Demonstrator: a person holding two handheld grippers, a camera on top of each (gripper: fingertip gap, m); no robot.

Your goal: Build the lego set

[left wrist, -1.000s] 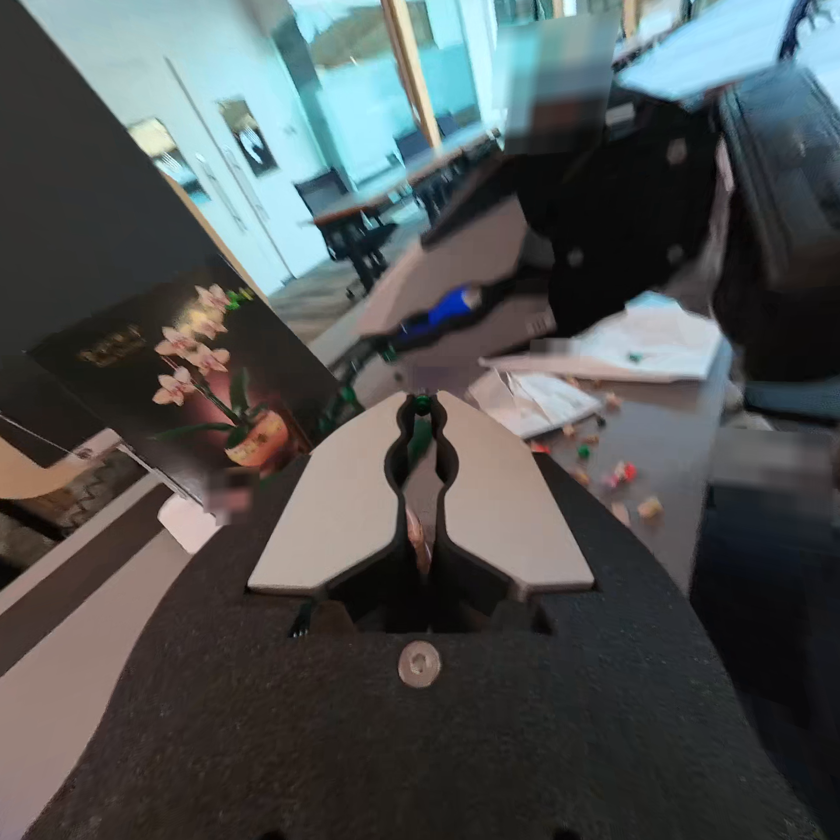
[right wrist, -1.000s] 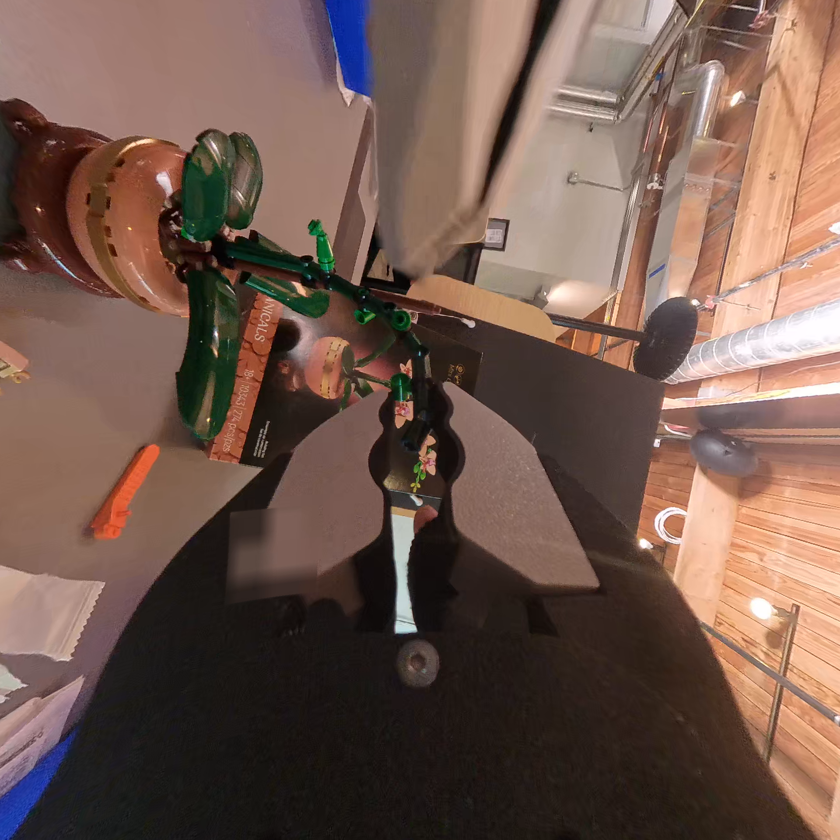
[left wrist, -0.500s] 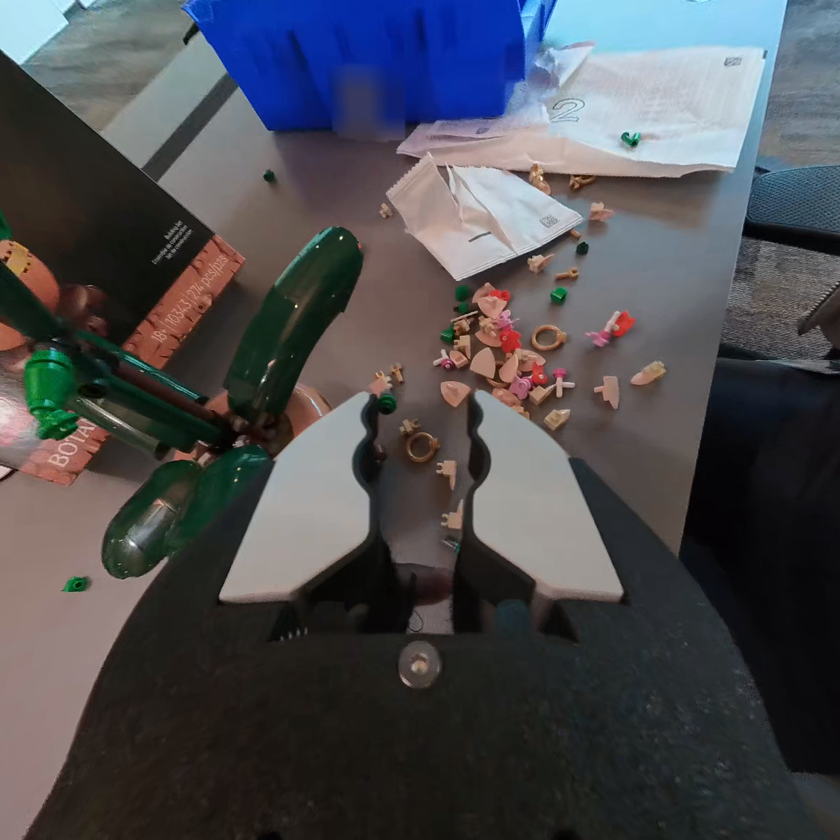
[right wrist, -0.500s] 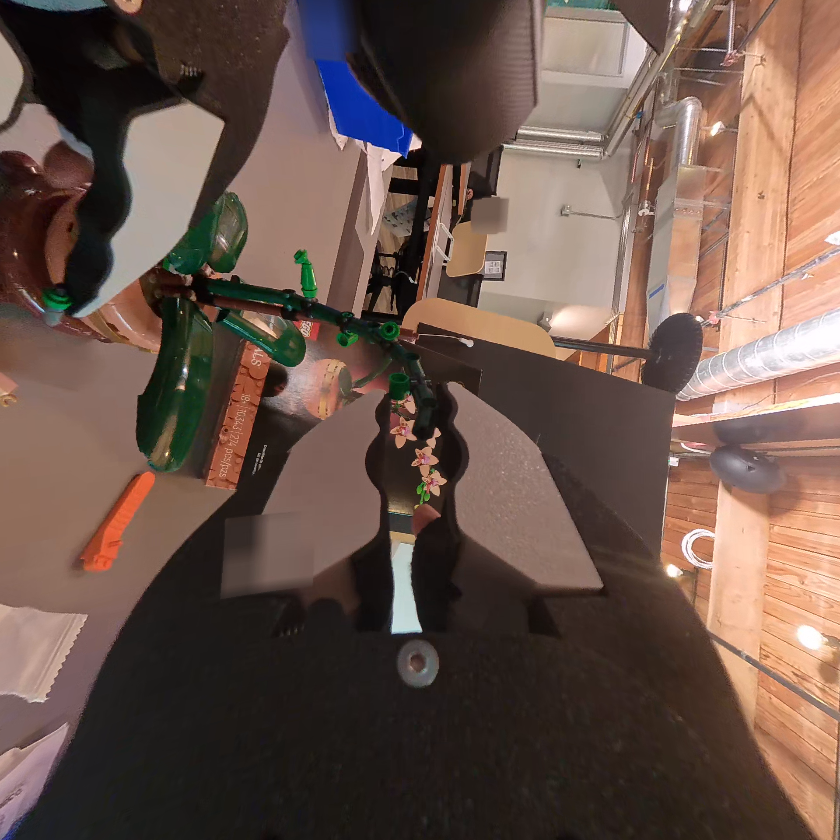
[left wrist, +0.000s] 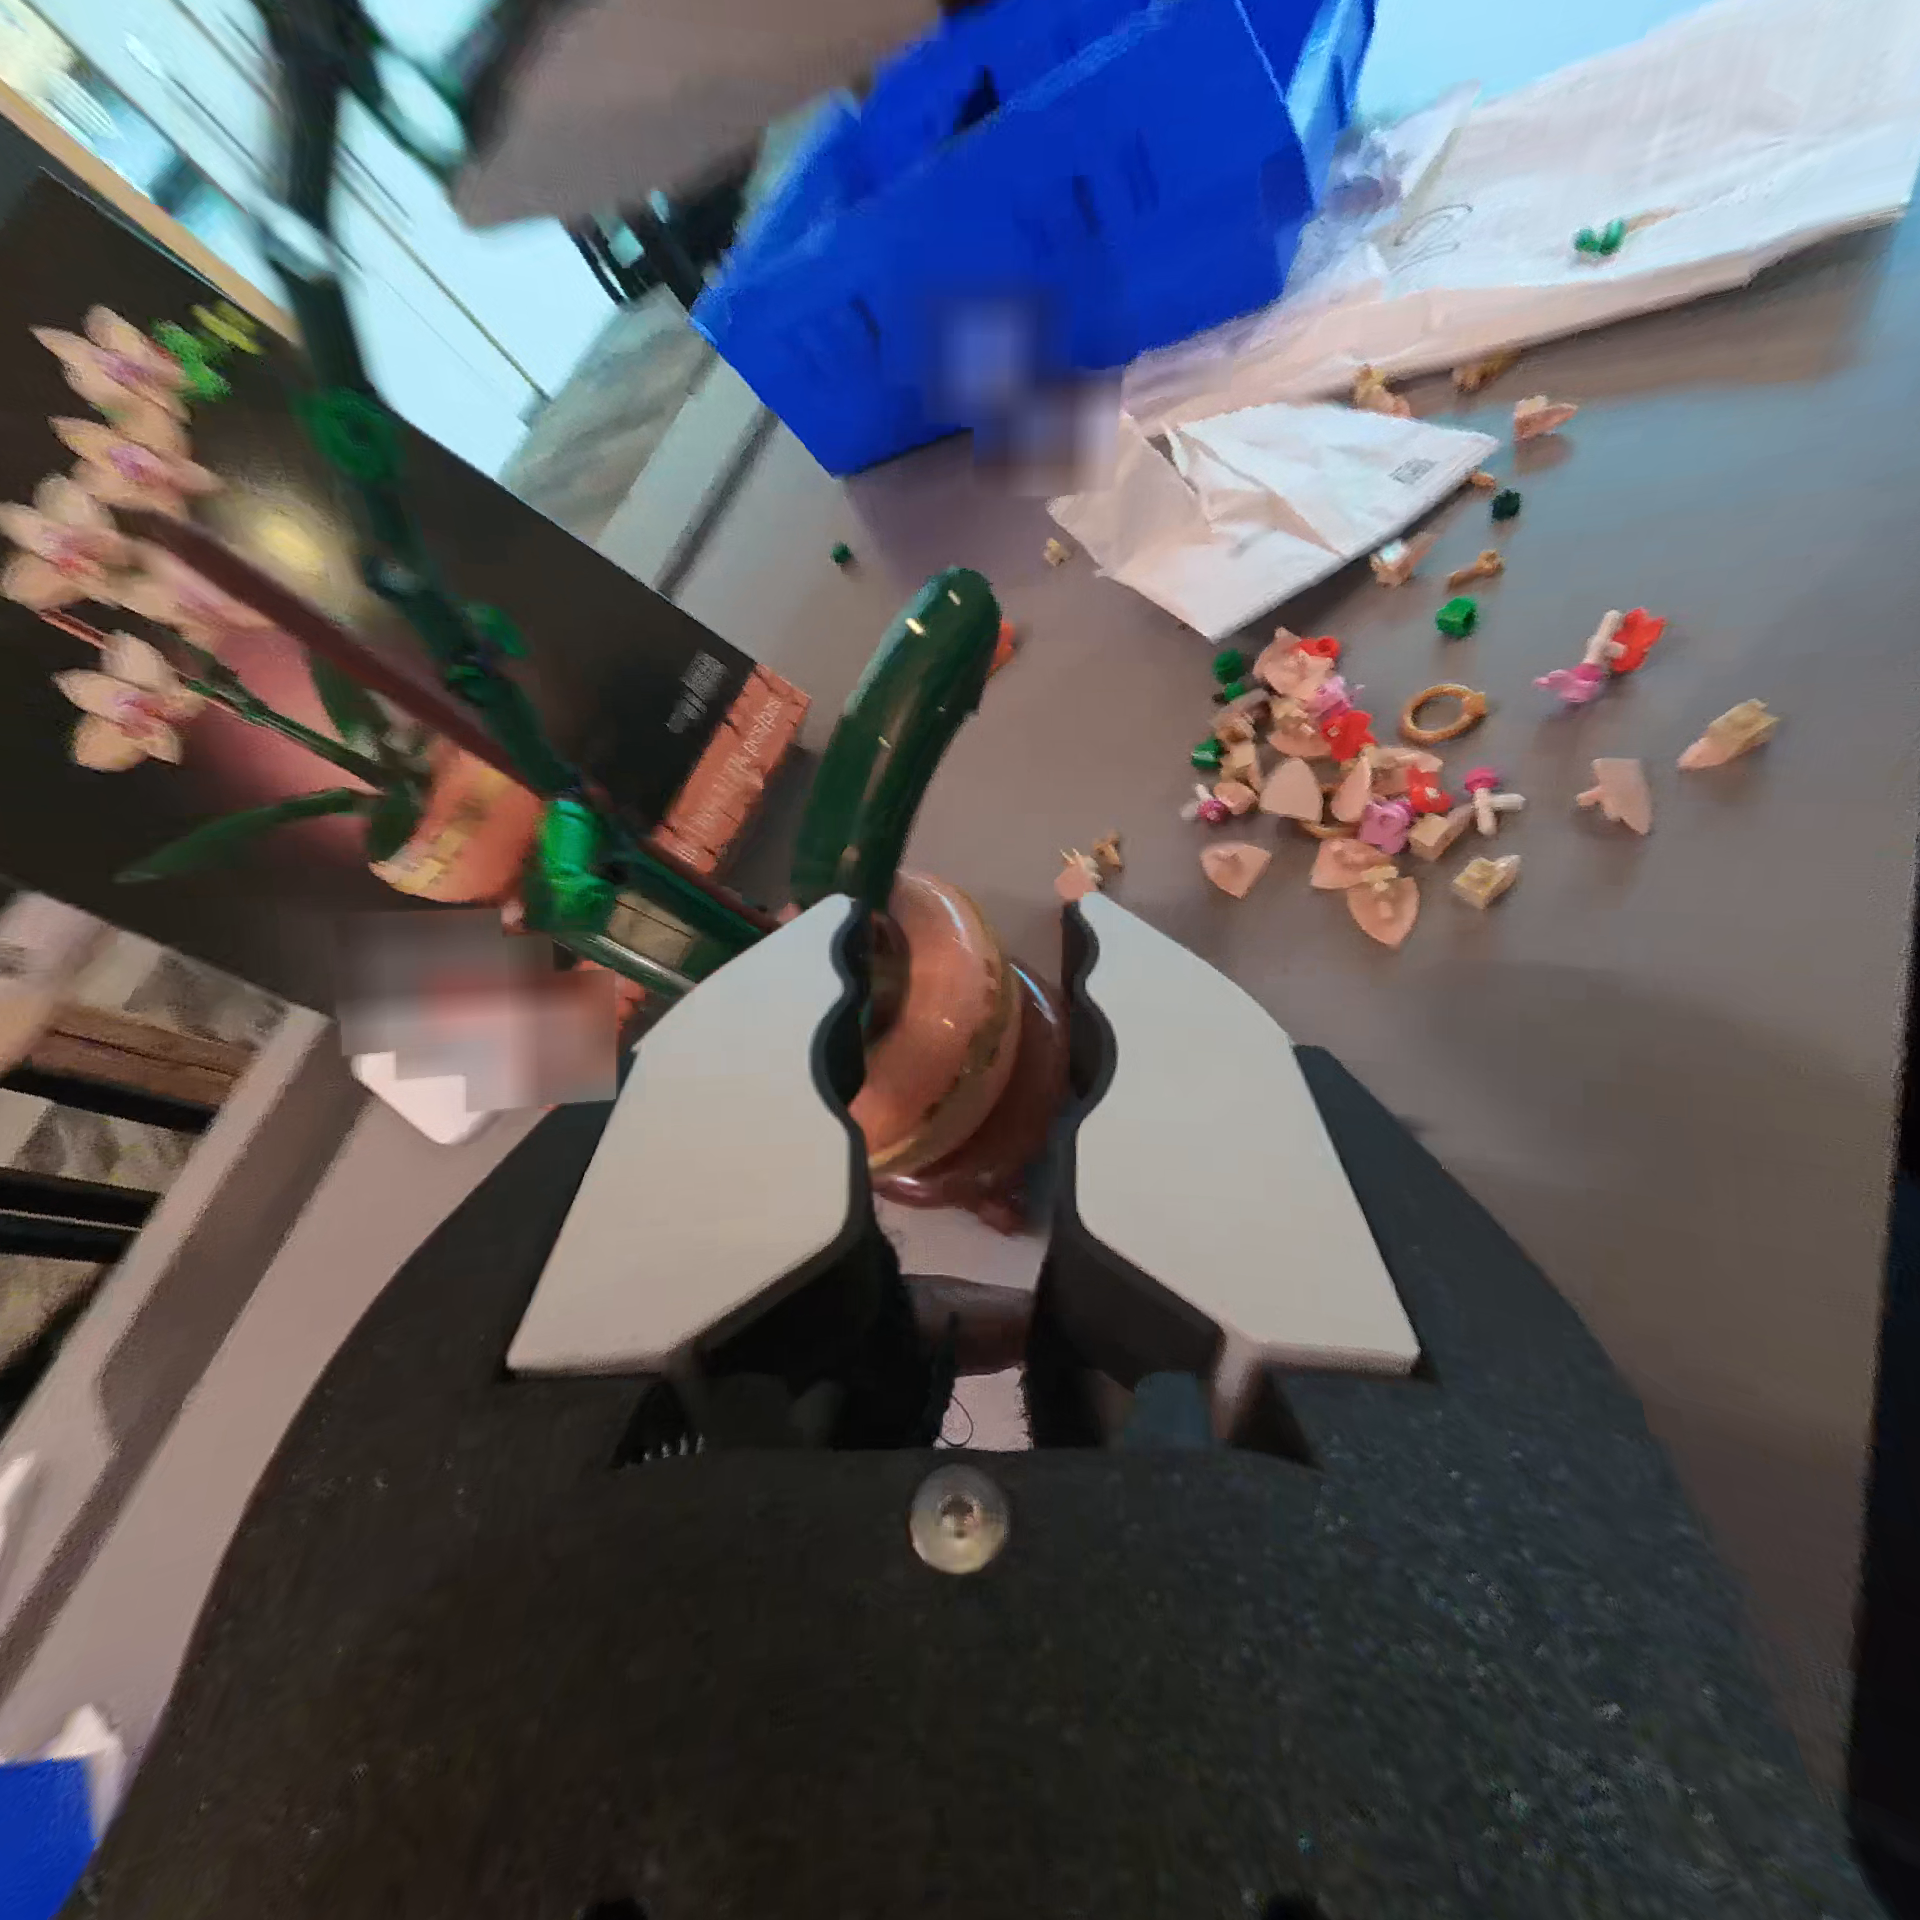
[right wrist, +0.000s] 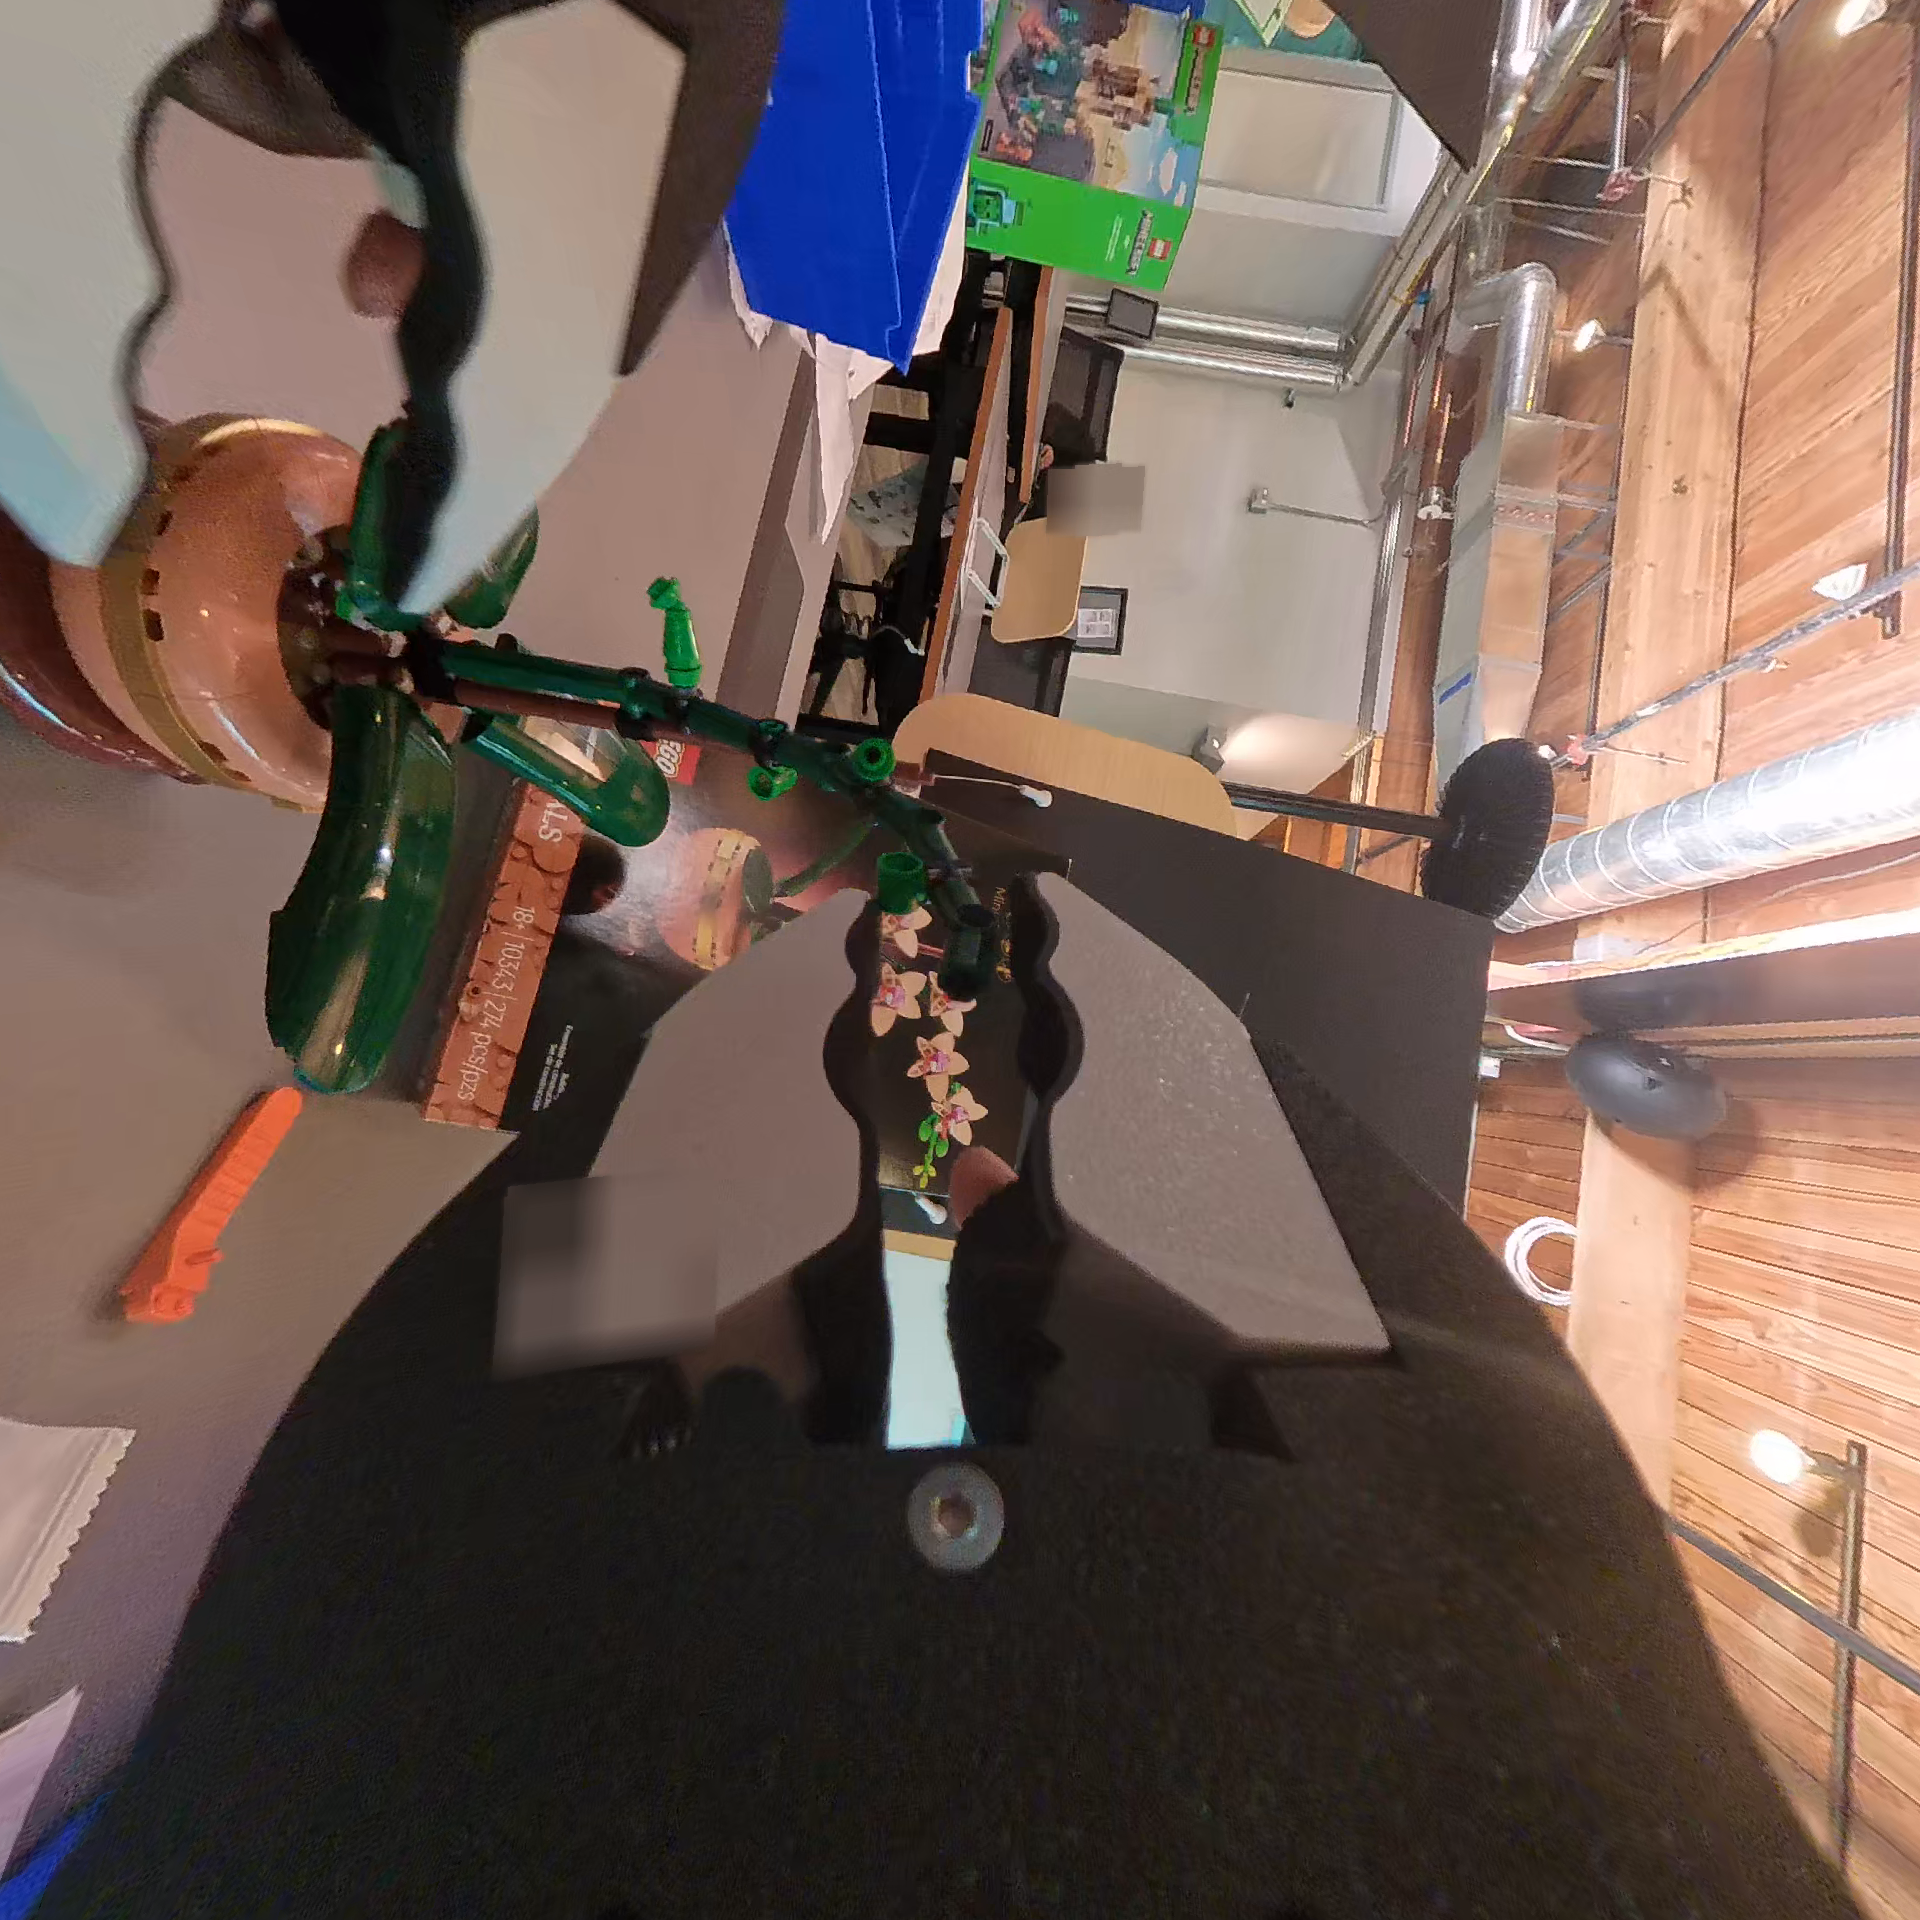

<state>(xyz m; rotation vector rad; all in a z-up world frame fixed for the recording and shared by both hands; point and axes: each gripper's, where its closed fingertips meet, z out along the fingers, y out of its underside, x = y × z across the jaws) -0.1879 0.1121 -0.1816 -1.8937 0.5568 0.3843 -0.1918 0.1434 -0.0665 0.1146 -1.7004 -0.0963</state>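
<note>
Left gripper (left wrist: 961, 940) now down over round tan-and-brown brick flowerpot (left wrist: 951, 1049), jaws open astride it. Right gripper (right wrist: 951, 940) jaws parted around dark-green stem tip (right wrist: 961, 951), contact unclear. Bracing pot likely next.

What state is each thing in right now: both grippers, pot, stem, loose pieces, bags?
Left gripper: open, fingers either side of the pot.
Right gripper: open around the stem tip; contact unclear.
Pot: upright on the table.
Stem: fixed in the pot, no flowers on it.
Loose pieces: scattered on the table.
Paper bags: torn open, lying flat.
</note>
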